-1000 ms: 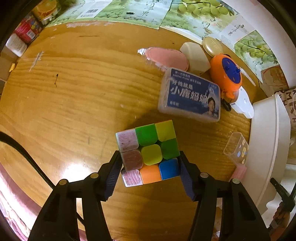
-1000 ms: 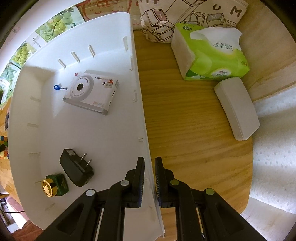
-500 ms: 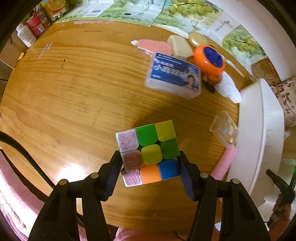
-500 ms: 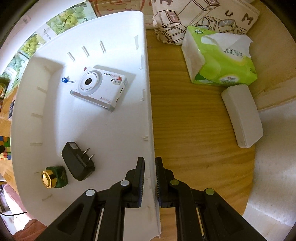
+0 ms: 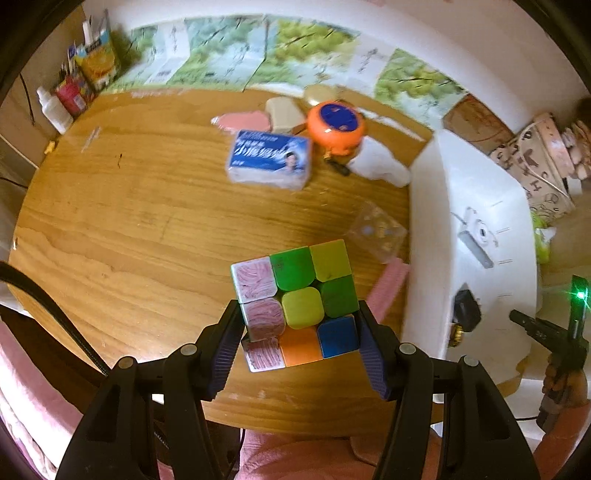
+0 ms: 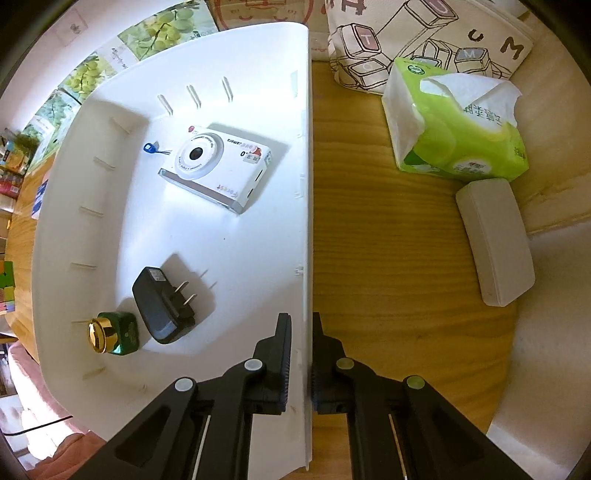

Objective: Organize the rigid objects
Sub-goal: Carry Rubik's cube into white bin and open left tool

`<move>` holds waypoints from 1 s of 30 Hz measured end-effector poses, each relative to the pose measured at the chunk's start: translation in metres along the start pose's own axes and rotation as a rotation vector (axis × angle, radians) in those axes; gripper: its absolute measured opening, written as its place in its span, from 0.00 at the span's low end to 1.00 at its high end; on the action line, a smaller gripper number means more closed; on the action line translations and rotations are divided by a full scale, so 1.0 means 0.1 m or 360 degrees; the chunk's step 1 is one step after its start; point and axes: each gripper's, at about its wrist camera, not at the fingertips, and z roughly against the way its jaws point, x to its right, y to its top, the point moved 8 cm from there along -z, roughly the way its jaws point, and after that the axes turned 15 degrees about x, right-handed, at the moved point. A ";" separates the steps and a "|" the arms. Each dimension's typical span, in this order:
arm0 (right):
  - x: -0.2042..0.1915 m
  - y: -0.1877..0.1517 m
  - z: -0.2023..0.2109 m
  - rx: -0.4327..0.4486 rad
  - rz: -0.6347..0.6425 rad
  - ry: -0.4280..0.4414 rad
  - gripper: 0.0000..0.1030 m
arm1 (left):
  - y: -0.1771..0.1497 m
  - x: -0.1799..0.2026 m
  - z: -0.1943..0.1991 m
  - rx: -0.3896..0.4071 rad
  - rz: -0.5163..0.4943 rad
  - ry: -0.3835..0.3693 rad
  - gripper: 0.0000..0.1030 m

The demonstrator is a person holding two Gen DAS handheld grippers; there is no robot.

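Observation:
My left gripper (image 5: 297, 325) is shut on a colourful puzzle cube (image 5: 295, 302), held in the air above the round wooden table (image 5: 129, 229). To its right stands the white bin (image 5: 476, 206). In the right wrist view my right gripper (image 6: 301, 332) is shut on the bin's thin right wall (image 6: 306, 184), one finger inside and one outside. Inside the white bin lie a white toy camera (image 6: 218, 166), a black plug adapter (image 6: 159, 304) and a small green jar with a gold cap (image 6: 112, 332).
On the table lie a blue floss box (image 5: 269, 158), an orange round gadget (image 5: 334, 127), a pink packet (image 5: 242, 120), a clear cup (image 5: 376, 230) and a white object (image 5: 380, 164). Right of the bin are a green tissue pack (image 6: 454, 125), a white case (image 6: 495, 243) and a printed bag (image 6: 424, 33).
The left gripper has risen and moved toward the white bin with the cube; table items slid away in its view. The right gripper stays on the bin wall, which looks turned slightly.

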 end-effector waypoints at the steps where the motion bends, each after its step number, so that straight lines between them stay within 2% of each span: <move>1: 0.00 -0.01 0.00 0.0001 0.0009 0.0004 0.08 | 0.00 0.04 0.07 0.0019 -0.0018 -0.0008 0.61; 5: -0.02 -0.04 -0.01 0.0004 0.0025 0.0027 0.08 | 0.07 0.31 0.23 0.0094 -0.0091 -0.0036 0.61; 16: -0.02 -0.12 0.04 0.0008 0.0109 0.0085 0.08 | 0.11 1.15 0.42 0.0254 -0.0334 -0.0254 0.61; 30: 0.01 -0.10 0.16 -0.0019 0.0229 0.0149 0.08 | -0.11 1.86 0.20 0.0324 -0.0495 -0.0459 0.61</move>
